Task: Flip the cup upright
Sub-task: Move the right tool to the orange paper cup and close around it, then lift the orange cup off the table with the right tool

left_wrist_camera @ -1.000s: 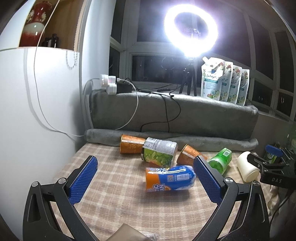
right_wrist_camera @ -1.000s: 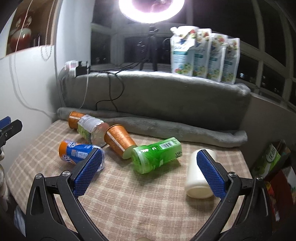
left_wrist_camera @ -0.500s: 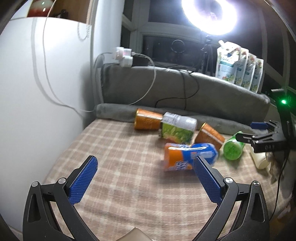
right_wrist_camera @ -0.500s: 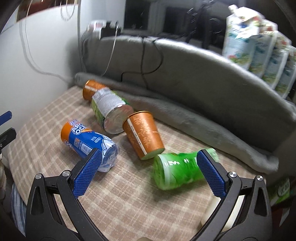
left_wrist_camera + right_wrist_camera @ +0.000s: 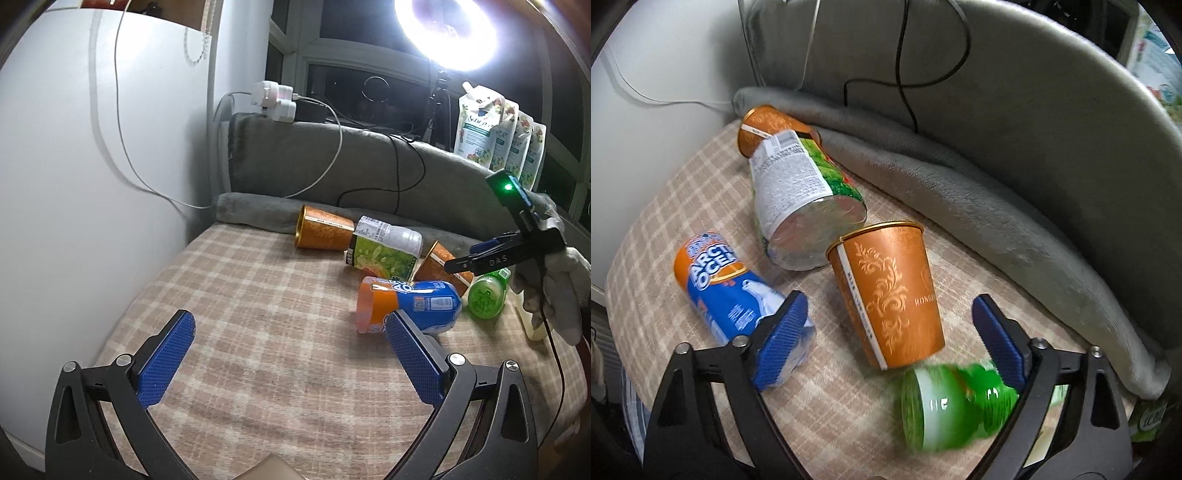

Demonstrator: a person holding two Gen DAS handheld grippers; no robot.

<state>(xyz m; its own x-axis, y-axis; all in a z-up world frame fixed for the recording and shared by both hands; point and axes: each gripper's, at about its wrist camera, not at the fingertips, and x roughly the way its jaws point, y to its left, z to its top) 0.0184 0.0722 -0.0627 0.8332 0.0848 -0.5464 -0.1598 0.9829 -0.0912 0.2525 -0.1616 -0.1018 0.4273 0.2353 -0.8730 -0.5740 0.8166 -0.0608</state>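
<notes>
The right gripper [image 5: 890,325], jaws spread, is framing the orange paper cup [image 5: 886,295] lying on the checked cloth [image 5: 683,206]; next it probably needs lowering and closing. The left gripper [image 5: 288,350] is waiting, jaws spread.

A white wall [image 5: 74,177] fills the left of the left wrist view, with a thin cable [image 5: 122,122] draped across it. At upper right a ring light [image 5: 448,33] glares before dark window panes [image 5: 354,85]. A grey blanket [image 5: 295,173] is laid over a raised ledge at mid-frame, and white plug adapters [image 5: 275,99] are seen on its left end. Refill pouches [image 5: 495,133] are lined up at far right. The lower frame is covered by a beige plaid cloth [image 5: 258,332].
</notes>
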